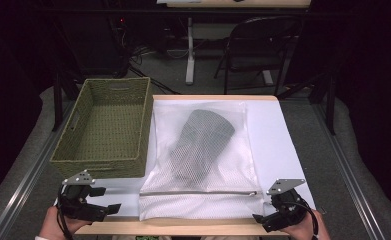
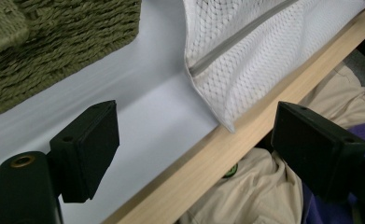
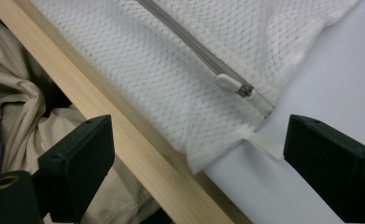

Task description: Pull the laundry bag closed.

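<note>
- The mesh bag [image 1: 199,160], with a dark garment [image 1: 200,140] inside, lies flat on the table [image 1: 278,140], just right of the basket [image 1: 105,127].
- Left gripper [image 1: 105,200]: jaws apart, near the bag's lower left corner.
- Right gripper [image 1: 263,220]: jaws apart, empty, at the bag's lower right corner, near the zip pull [image 3: 229,83].

place: lab or recording room | signs: dark curtained surround | folding chair [image 1: 255,47] on grey carpet | cables [image 1: 148,52] trailing beneath a desk leg [image 1: 189,50] | white-topped work table [image 1: 278,135] on a metal frame
</note>
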The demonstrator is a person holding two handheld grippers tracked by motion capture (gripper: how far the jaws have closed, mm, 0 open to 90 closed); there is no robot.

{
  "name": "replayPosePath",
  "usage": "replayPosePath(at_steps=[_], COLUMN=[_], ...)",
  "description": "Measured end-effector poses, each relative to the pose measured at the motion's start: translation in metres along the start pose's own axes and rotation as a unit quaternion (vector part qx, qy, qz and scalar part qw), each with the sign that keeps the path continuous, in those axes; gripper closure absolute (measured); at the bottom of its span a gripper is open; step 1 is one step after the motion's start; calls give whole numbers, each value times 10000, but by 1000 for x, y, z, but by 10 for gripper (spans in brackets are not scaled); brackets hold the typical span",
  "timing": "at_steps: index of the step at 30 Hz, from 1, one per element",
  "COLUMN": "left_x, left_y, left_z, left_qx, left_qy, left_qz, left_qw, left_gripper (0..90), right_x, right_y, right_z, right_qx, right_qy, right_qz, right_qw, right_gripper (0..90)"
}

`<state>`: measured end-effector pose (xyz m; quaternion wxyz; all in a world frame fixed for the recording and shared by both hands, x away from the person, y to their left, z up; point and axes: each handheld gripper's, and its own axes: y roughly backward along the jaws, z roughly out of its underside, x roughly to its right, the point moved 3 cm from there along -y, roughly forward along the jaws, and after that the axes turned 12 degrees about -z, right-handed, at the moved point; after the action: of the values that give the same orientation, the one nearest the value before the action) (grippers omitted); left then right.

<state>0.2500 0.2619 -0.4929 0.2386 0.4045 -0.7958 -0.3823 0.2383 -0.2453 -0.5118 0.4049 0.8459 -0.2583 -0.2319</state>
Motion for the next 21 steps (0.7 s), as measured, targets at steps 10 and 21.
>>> replayPosePath(at_steps=[10,21], left_x=[10,-1], left_y=[21,13], left_z=[14,28], left_qx=[237,392], left_qy=[-106,274], left_qz=[-331,-315], left_qw=[9991,9984], left_gripper=[154,141], right_x=[-19,-16], right_y=[24,25], right_z=[13,23], right_qx=[179,327], right_qy=[-45,-166], right_qz=[350,530], right_qw=[9992,9979], right_gripper=[62,51])
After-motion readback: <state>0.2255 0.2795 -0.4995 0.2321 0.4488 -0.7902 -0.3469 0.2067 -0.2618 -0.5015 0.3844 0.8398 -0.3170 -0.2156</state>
